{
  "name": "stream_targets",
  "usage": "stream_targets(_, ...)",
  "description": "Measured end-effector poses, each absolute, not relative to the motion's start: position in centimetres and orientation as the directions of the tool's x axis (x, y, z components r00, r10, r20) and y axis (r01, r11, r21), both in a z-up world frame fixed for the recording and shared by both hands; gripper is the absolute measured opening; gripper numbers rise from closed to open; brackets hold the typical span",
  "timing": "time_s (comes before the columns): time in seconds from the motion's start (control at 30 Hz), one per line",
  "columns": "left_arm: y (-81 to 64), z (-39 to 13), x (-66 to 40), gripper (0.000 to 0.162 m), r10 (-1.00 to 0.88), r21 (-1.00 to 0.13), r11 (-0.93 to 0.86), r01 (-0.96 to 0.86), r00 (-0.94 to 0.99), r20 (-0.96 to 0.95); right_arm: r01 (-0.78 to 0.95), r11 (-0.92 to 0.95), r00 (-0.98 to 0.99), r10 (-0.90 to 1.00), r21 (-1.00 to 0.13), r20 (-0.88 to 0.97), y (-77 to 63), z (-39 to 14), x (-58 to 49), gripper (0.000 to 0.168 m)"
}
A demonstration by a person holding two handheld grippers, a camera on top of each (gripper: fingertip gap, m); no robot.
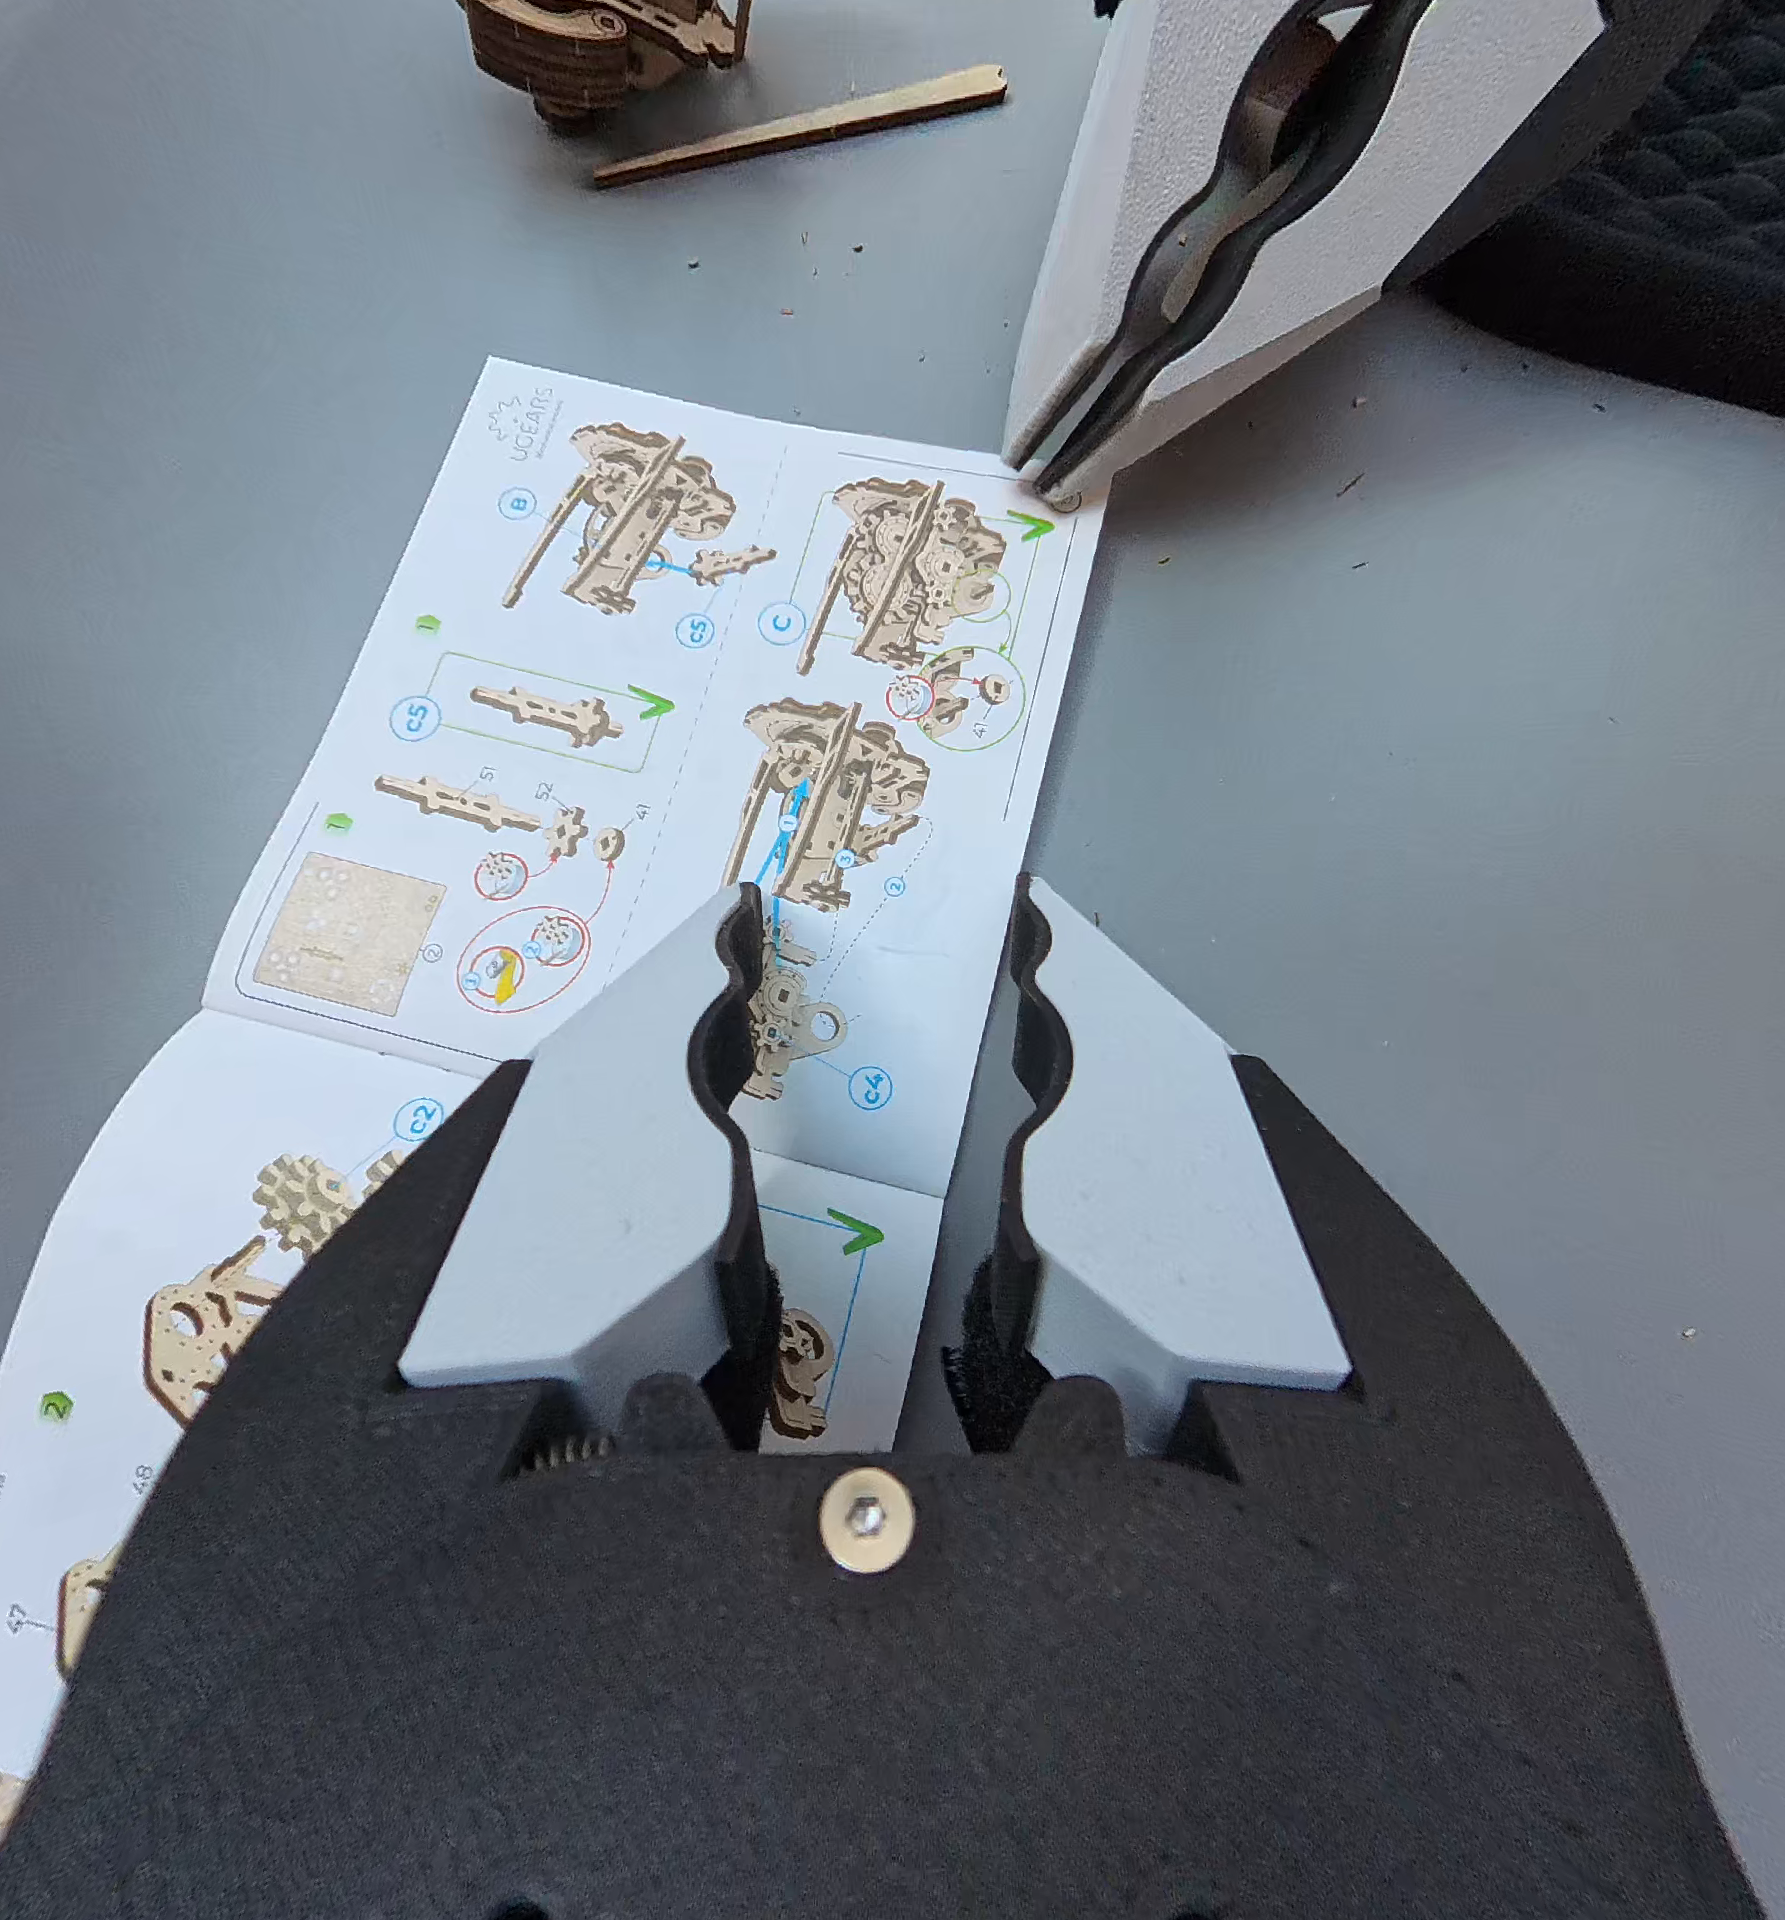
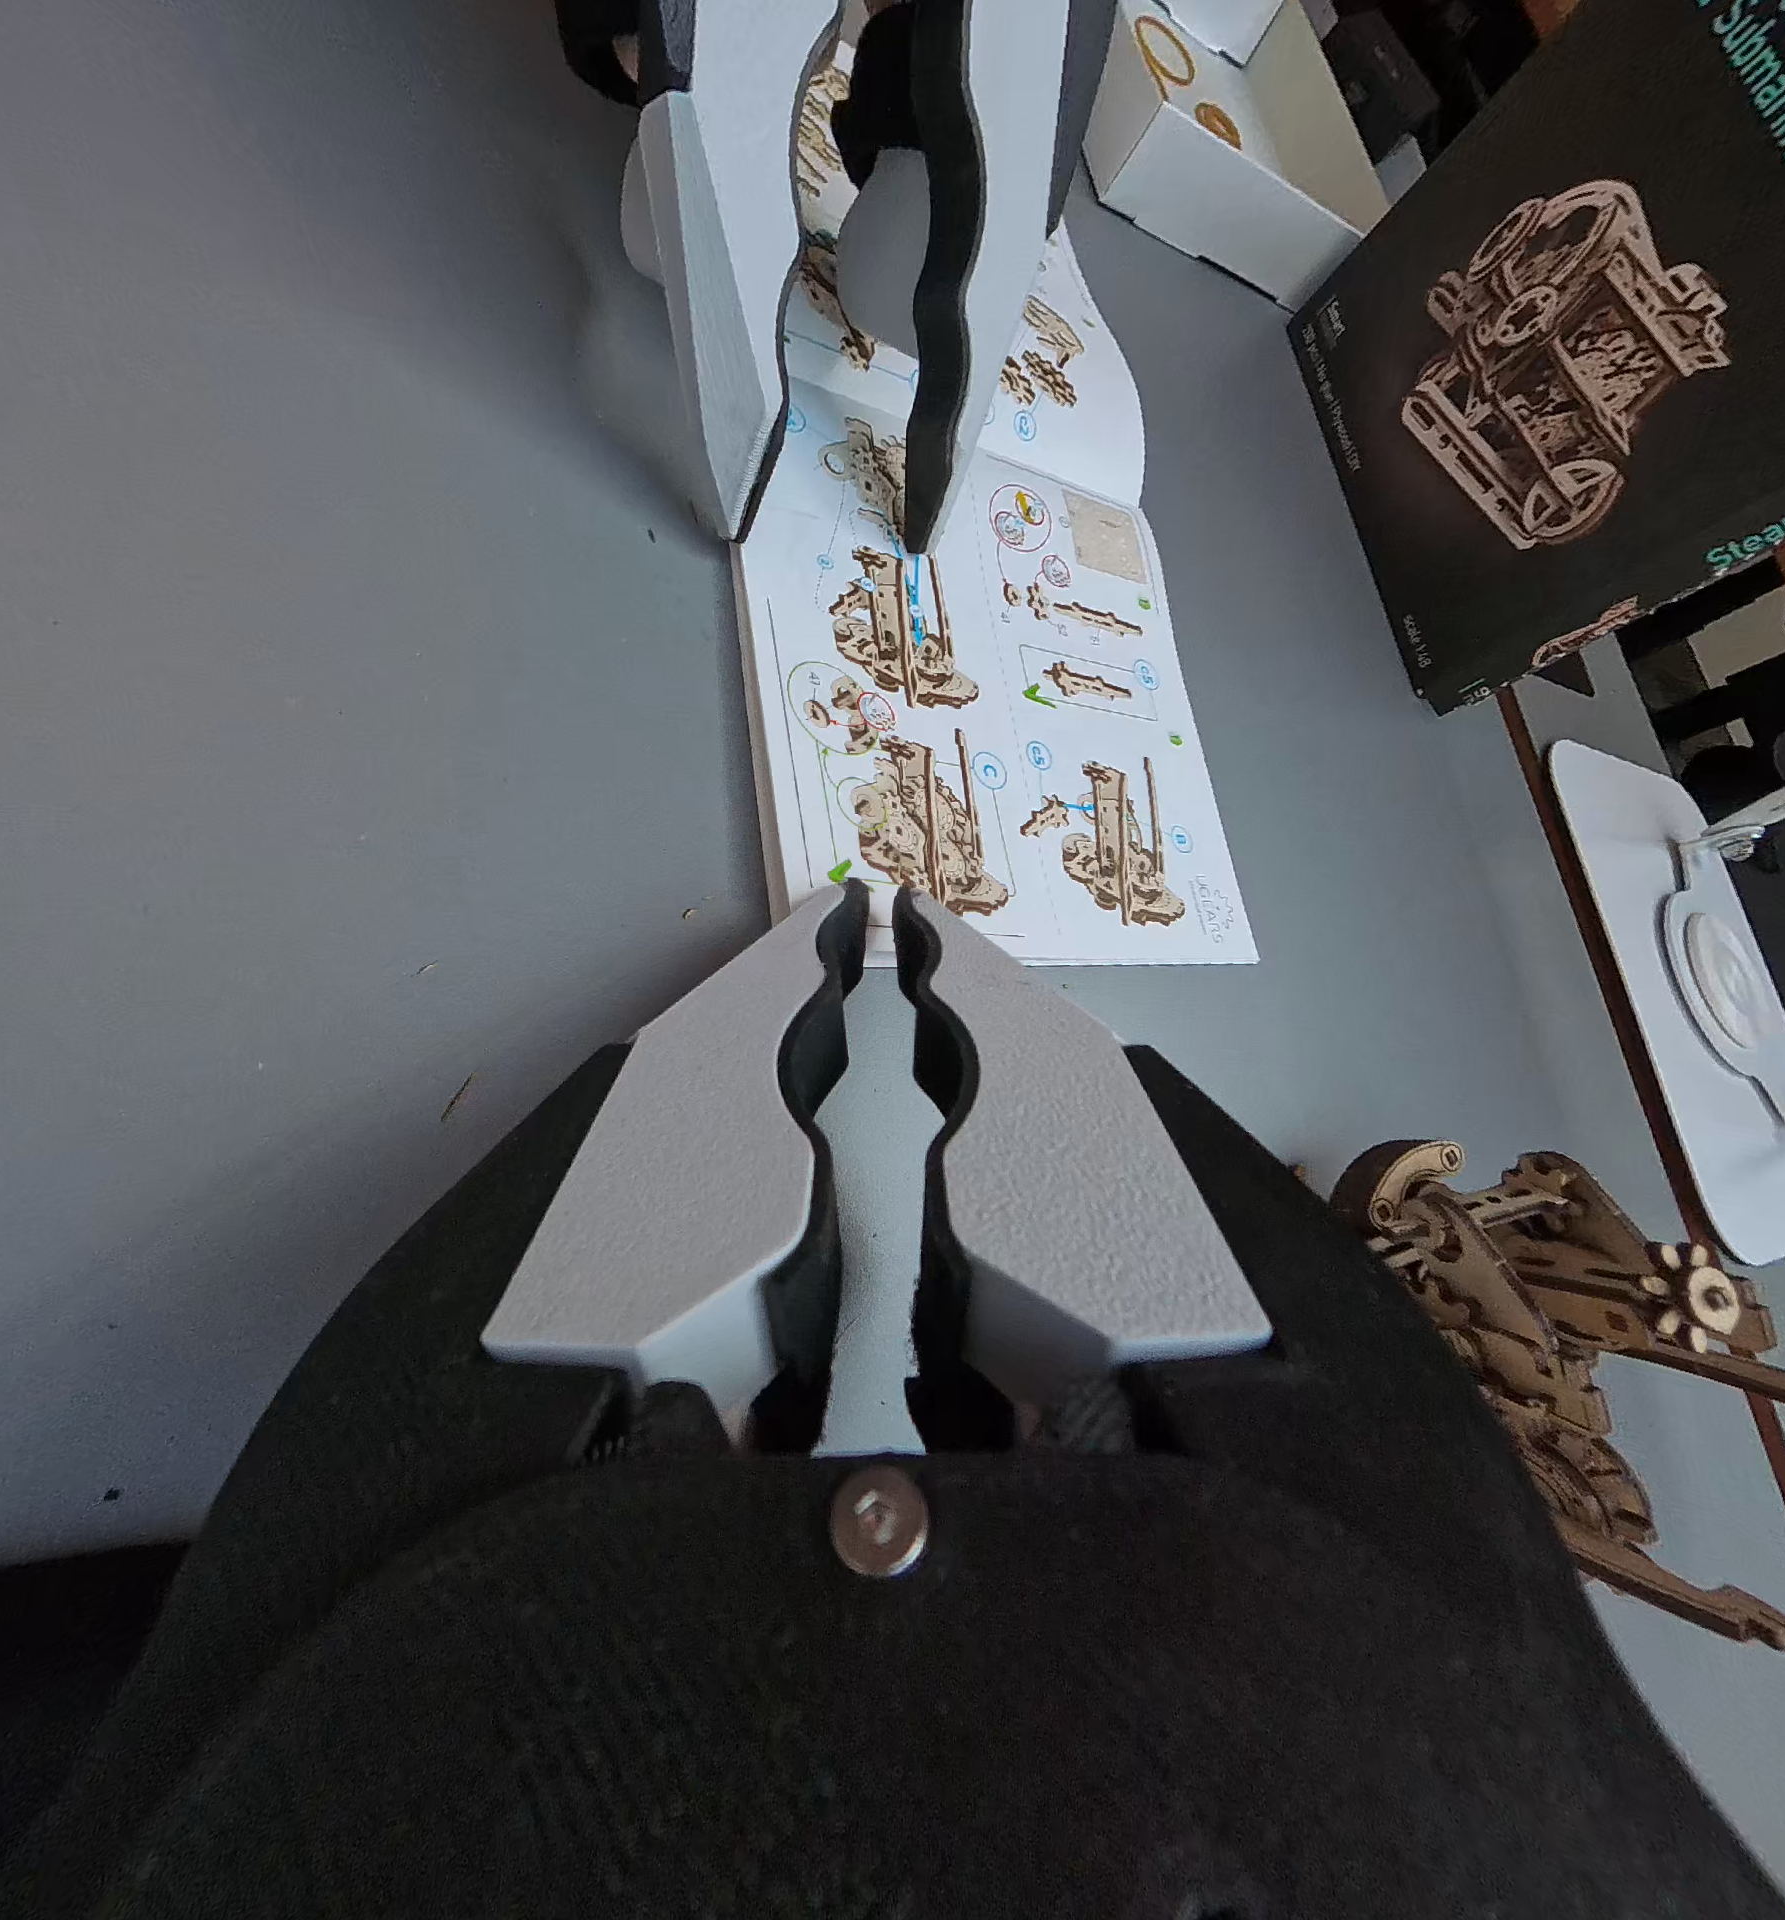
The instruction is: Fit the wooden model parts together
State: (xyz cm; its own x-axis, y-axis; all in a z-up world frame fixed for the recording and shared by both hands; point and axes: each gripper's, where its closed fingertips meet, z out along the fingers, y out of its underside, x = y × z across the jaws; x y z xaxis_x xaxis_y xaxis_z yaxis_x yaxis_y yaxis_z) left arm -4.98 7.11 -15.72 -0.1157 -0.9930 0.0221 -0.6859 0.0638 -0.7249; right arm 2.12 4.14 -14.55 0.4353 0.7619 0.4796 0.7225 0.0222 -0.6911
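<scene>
A partly built wooden model (image 1: 587, 52) stands on the grey table at the far edge of the left wrist view, with a loose wooden stick (image 1: 805, 130) beside it. The model also shows at the right in the right wrist view (image 2: 1522, 1320). An unfolded instruction sheet (image 1: 576, 665) lies flat. My left gripper (image 1: 883, 894) is open and empty above the sheet. My right gripper (image 2: 877, 899) is nearly closed at the sheet's corner. In the left wrist view a small pale round piece (image 1: 1064, 502) shows at the right gripper's (image 1: 1049, 483) tips. It seems pinched there.
A black textured mat (image 1: 1698, 239) lies behind the right gripper. A dark kit box (image 2: 1594, 343), a white cardboard box (image 2: 1210, 177) and a white stand base (image 2: 1698, 987) sit along the table's right side. Wood crumbs dot the table. My hands' fingertips stand some 9 cm from each other. To the loose wooden stick (image 1: 805, 130): right tips about 11 cm, left tips about 20 cm.
</scene>
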Motion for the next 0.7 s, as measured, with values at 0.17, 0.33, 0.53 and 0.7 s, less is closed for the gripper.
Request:
stream_targets(0.17, 7.1, -15.6, -5.0, 0.046, -0.991, -0.739, 0.034, -0.673, -0.121, 0.065, 0.691, 0.016, 0.45, 0.773, -0.723, 0.447, 4.1, -14.0, 2.3, 0.011)
stream_targets(0.33, 7.2, -15.5, -5.0, 0.046, -0.989, -0.744, 0.017, -0.667, -0.122, 0.087, 0.682, 0.072, 0.393, 0.803, -0.727, 0.448, 3.1, -13.5, 1.8, 0.02)
stream_targets(0.53, 7.2, -15.5, -5.0, 0.046, -0.988, -0.748, 0.013, -0.664, -0.125, 0.094, 0.652, 0.059, 0.4, 0.82, -0.756, 0.409, 3.0, -13.2, 1.9, 0.02)
stream_targets(0.7, 7.2, -15.5, -4.9, 0.046, -0.987, -0.749, 0.012, -0.662, -0.128, 0.097, 0.61, 0.011, 0.451, 0.817, -0.792, 0.358, 3.5, -12.9, 2.1, 0.02)
